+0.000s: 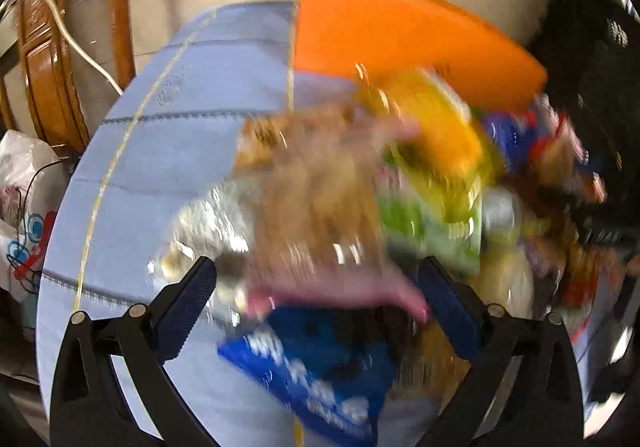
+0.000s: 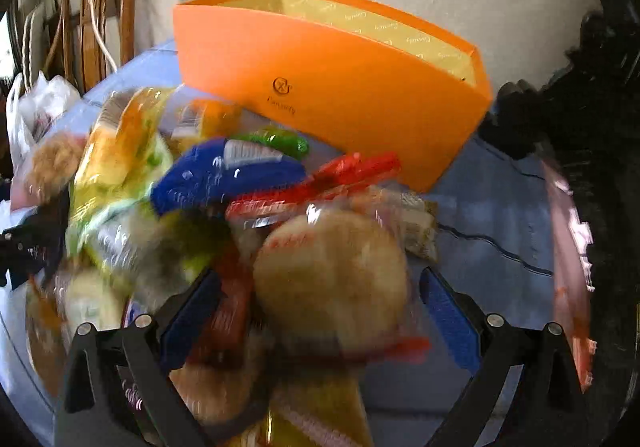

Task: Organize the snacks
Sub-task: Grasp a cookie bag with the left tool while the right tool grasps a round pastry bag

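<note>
Both views are smeared, so many packets cannot be told apart. A heap of snacks (image 2: 224, 215) lies on the blue-covered surface (image 1: 168, 151), with the orange box (image 2: 332, 87) standing open just behind it; as far as its inside shows, nothing is in it, so the sorting looks barely begun.

The right gripper (image 2: 320, 307) hangs over the near edge of the heap, fingers spread wide, with a round bun (image 2: 332, 279) in clear wrap lying between them. Whether the fingers touch the wrap cannot be told; they are not closed on it. The left gripper (image 1: 316, 299) is likewise spread wide above a tan packet (image 1: 320, 215) and a blue packet (image 1: 312, 363), gripping nothing.

The step in hand appears to be choosing and reaching for a first item with each gripper. For the right one, the next move probably calls for settling over the bun, closing gently so the soft roll is not crushed, then lifting it clear of the red packet (image 2: 332, 175) beside it and carrying it over the box's front wall.
</note>
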A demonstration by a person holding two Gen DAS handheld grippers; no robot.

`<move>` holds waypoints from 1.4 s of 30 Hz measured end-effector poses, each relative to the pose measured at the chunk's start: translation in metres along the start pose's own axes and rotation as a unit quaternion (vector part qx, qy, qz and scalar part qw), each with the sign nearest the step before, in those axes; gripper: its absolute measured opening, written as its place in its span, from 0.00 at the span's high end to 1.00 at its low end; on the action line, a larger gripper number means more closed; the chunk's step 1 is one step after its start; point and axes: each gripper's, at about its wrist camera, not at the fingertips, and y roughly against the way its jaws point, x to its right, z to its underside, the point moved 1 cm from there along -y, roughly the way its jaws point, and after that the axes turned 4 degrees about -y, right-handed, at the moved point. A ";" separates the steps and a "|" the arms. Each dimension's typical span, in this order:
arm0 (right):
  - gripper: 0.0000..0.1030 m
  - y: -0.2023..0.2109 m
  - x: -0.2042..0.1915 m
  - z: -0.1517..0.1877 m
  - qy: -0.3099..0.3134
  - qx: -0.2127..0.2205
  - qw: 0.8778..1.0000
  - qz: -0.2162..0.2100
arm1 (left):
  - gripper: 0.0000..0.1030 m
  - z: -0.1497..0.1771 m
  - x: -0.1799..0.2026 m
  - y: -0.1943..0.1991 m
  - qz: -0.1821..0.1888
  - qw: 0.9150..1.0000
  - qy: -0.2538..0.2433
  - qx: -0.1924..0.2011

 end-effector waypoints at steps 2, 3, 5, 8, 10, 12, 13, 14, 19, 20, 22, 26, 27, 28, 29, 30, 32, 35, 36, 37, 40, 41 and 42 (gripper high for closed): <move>0.03 -0.012 0.009 -0.004 -0.032 -0.011 0.999 -0.012 | 0.04 -0.011 -0.005 -0.001 0.013 1.000 0.023 0.007; 0.03 -0.016 0.011 -0.005 -0.042 -0.014 0.999 -0.015 | 0.04 -0.015 -0.007 -0.004 0.014 1.000 0.024 0.004; 0.03 -0.021 0.018 -0.004 -0.077 -0.022 0.996 -0.031 | 0.04 -0.026 -0.009 -0.012 -0.005 1.000 0.007 -0.005; 0.11 -0.025 0.027 0.001 -0.127 -0.037 0.990 -0.051 | 0.29 -0.035 0.001 -0.022 -0.041 0.998 -0.043 -0.030; 0.32 -0.023 0.029 0.005 -0.156 -0.034 0.986 -0.047 | 0.37 -0.032 0.010 -0.022 -0.068 0.994 -0.083 -0.034; 0.33 -0.018 0.035 0.008 -0.186 -0.051 0.980 -0.035 | 0.49 -0.030 0.016 -0.018 -0.083 0.992 -0.094 -0.033; 0.34 -0.013 0.035 0.010 -0.192 -0.054 0.979 -0.037 | 0.52 -0.028 0.017 -0.014 -0.077 0.992 -0.089 -0.035; 0.34 -0.009 0.031 0.011 -0.187 -0.053 0.980 -0.032 | 0.55 -0.026 0.018 -0.011 -0.072 0.993 -0.088 -0.036; 0.34 0.031 0.017 0.014 -0.145 -0.012 0.989 0.013 | 0.61 -0.027 0.017 0.015 -0.031 0.998 -0.050 -0.025; 0.34 0.039 0.019 0.012 -0.154 -0.005 0.988 0.010 | 0.61 -0.028 0.018 0.023 -0.018 0.999 -0.044 -0.015; 0.34 0.050 0.023 0.010 -0.157 0.003 0.987 0.018 | 0.61 -0.030 0.023 0.028 -0.024 0.998 -0.054 -0.005; 0.34 0.078 0.028 0.008 -0.166 0.027 0.986 0.009 | 0.61 -0.030 0.031 0.038 -0.009 0.998 -0.063 -0.002; 0.34 0.088 0.026 0.013 -0.165 0.033 0.986 0.011 | 0.61 -0.031 0.034 0.044 -0.006 0.998 -0.066 0.007; 0.34 0.093 0.025 0.011 -0.163 0.038 0.986 0.014 | 0.61 -0.033 0.038 0.050 -0.008 0.997 -0.075 0.016; 0.34 0.100 0.026 0.010 -0.164 0.045 0.985 0.014 | 0.61 -0.037 0.043 0.057 -0.006 0.996 -0.086 0.026; 0.34 0.107 0.028 0.008 -0.167 0.051 0.985 0.012 | 0.61 -0.040 0.049 0.065 -0.001 0.995 -0.092 0.034; 0.34 0.118 0.030 -0.001 -0.169 0.059 0.984 -0.002 | 0.61 -0.054 0.060 0.078 0.019 0.994 -0.101 0.046; 0.34 0.132 0.037 -0.029 -0.154 0.094 0.984 0.000 | 0.61 -0.081 0.071 0.083 0.037 0.990 -0.124 0.063; 0.34 0.135 0.041 -0.042 -0.148 0.106 0.983 0.006 | 0.61 -0.094 0.074 0.081 0.036 0.988 -0.131 0.067; 0.34 0.136 0.047 -0.060 -0.144 0.120 0.982 0.007 | 0.61 -0.110 0.077 0.077 0.031 0.988 -0.135 0.070; 0.34 0.122 0.066 -0.110 -0.149 0.143 0.979 0.003 | 0.61 -0.164 0.078 0.052 0.017 0.989 -0.128 0.078; 0.34 0.116 0.069 -0.123 -0.149 0.147 0.978 0.001 | 0.61 -0.175 0.078 0.045 0.011 0.989 -0.125 0.078; 0.34 0.108 0.073 -0.137 -0.148 0.152 0.977 0.000 | 0.61 -0.193 0.077 0.034 0.010 0.990 -0.118 0.076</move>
